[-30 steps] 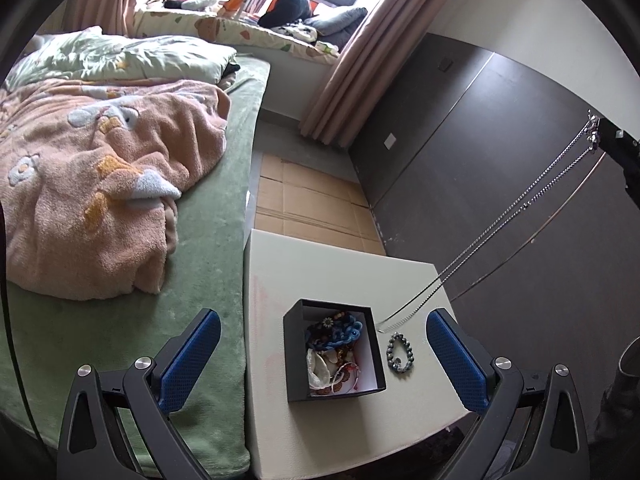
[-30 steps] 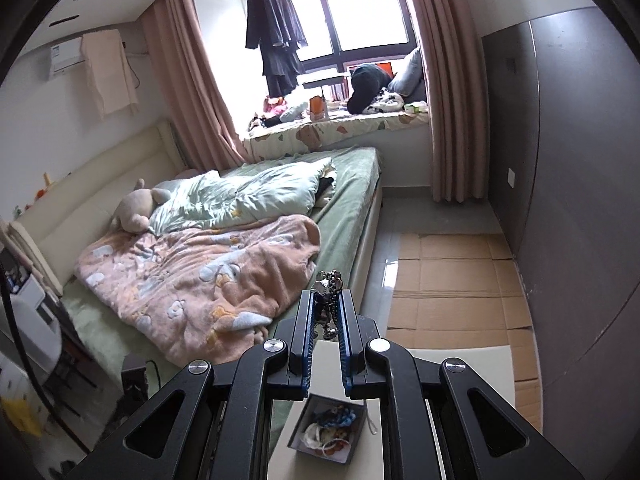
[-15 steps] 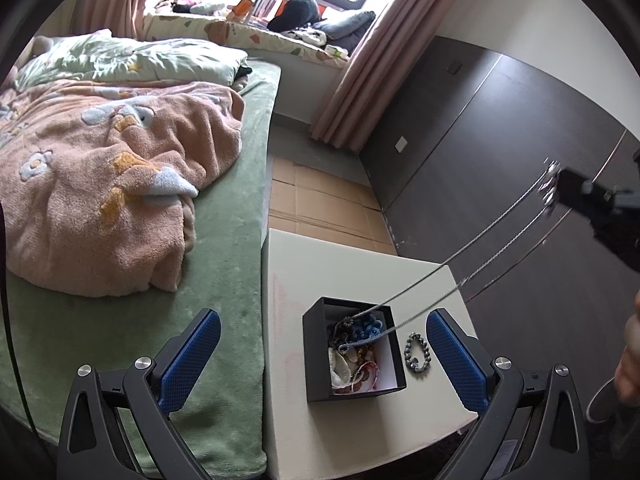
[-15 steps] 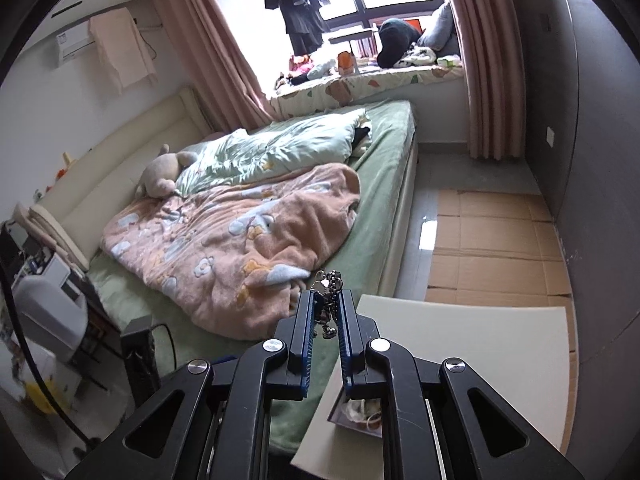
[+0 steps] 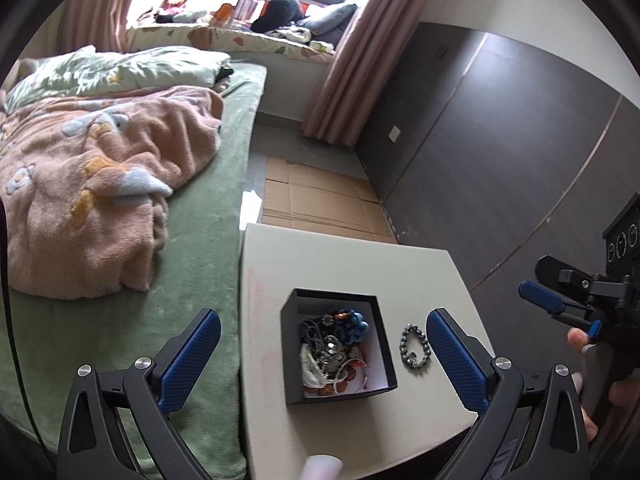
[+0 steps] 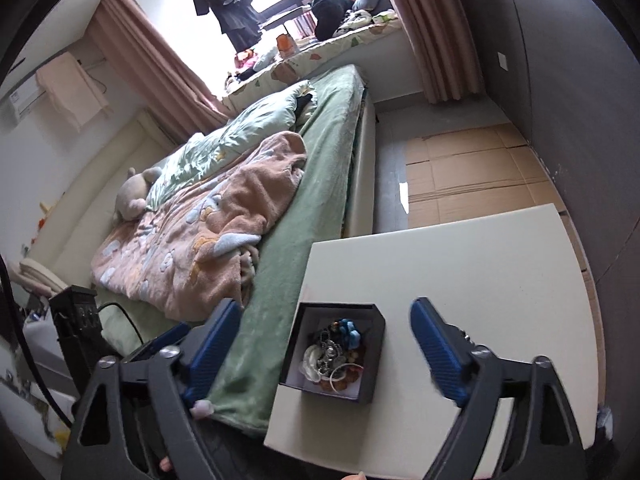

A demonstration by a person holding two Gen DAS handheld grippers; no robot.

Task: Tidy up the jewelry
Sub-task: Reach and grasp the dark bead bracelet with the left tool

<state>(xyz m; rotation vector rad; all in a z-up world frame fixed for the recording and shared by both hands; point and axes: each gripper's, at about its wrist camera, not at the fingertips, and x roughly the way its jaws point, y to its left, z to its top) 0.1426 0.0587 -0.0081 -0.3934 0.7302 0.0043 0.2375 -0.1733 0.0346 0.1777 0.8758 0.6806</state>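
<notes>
A black jewelry box [image 5: 337, 344] stands on the beige table [image 5: 352, 256], holding a tangle of chains, beads and a blue piece. It also shows in the right wrist view [image 6: 334, 350]. A dark bead bracelet [image 5: 415, 346] lies on the table just right of the box. My left gripper [image 5: 322, 354] is open and empty, its blue pads straddling the box from above. My right gripper [image 6: 320, 344] is open and empty above the box; it also shows in the left wrist view [image 5: 560, 308] at the right edge. The silver chain now lies in the box.
A bed [image 5: 120, 200] with a pink blanket [image 5: 92, 184] and green sheet borders the table's left side. A dark wall panel [image 5: 500, 140] runs along the right. Flattened cardboard [image 5: 320, 200] covers the floor beyond the table. The left gripper's body [image 6: 80, 320] stands at the left in the right wrist view.
My right gripper opened and let go of the long silver chain, which dropped into the box. The right gripper came down toward the table. The left view shifted slightly.
</notes>
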